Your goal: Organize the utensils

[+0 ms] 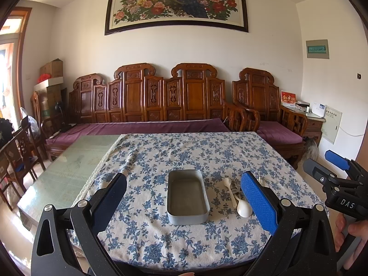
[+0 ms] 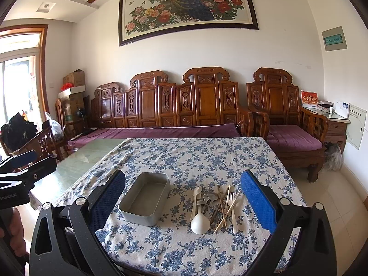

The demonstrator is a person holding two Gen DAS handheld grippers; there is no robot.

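Observation:
An empty grey metal tin [image 1: 187, 196] [image 2: 146, 197] lies on the blue-flowered tablecloth [image 1: 184, 151] [image 2: 195, 156]. To its right sits a pile of utensils [image 2: 215, 207]: white plastic spoons [image 1: 243, 207] [image 2: 200, 224], a white fork [image 2: 231, 209], metal spoons [image 2: 210, 199] and wooden chopsticks [image 2: 222, 209]. My left gripper [image 1: 184, 197] hovers open above the near table edge, framing the tin. My right gripper [image 2: 182, 200] is open too, framing the tin and the pile. Each gripper shows at the side of the other view: the right gripper [image 1: 331, 170], the left gripper [image 2: 27, 163].
The left part of the table [image 1: 69, 168] is bare glass, without cloth. A carved wooden sofa [image 1: 147, 105] with purple cushions and an armchair [image 1: 269, 115] stand behind the table. A wooden chair [image 1: 20, 151] is at the left. A person's hand [image 1: 352, 234] holds the right gripper's handle.

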